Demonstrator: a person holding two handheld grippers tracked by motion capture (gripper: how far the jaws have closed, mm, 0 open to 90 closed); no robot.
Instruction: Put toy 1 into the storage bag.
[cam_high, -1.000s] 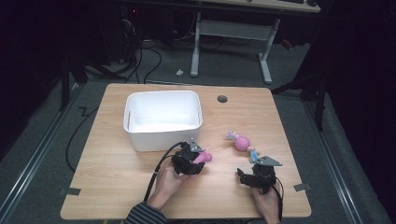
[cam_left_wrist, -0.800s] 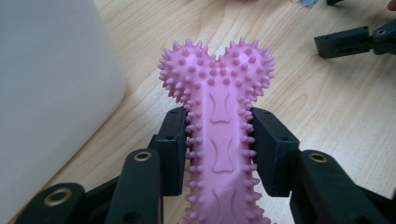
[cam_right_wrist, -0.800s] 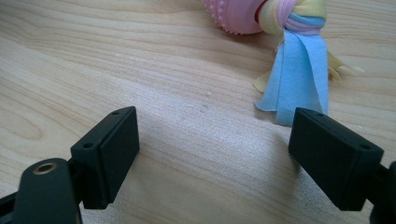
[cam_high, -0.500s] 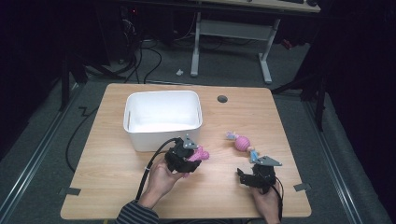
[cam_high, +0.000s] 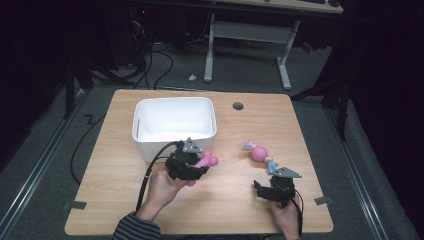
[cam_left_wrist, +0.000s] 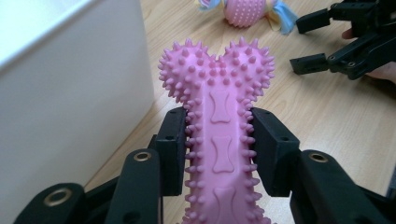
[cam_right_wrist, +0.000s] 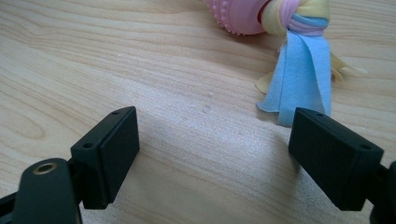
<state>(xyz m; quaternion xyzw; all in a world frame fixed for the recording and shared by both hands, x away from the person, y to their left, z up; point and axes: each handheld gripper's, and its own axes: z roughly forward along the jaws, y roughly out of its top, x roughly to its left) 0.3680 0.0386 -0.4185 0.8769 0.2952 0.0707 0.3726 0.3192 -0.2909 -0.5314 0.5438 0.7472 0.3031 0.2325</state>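
Standing on the wooden table, the white bin is just beside the left gripper, whose jaws are closed on the pink spiky bone toy, held at its shaft w/ the head free. Probably it goes into the bin: lift above the rim first, then release over the middle. The right gripper rests wide open & empty, near the pink ball toy w/ cloth tails.
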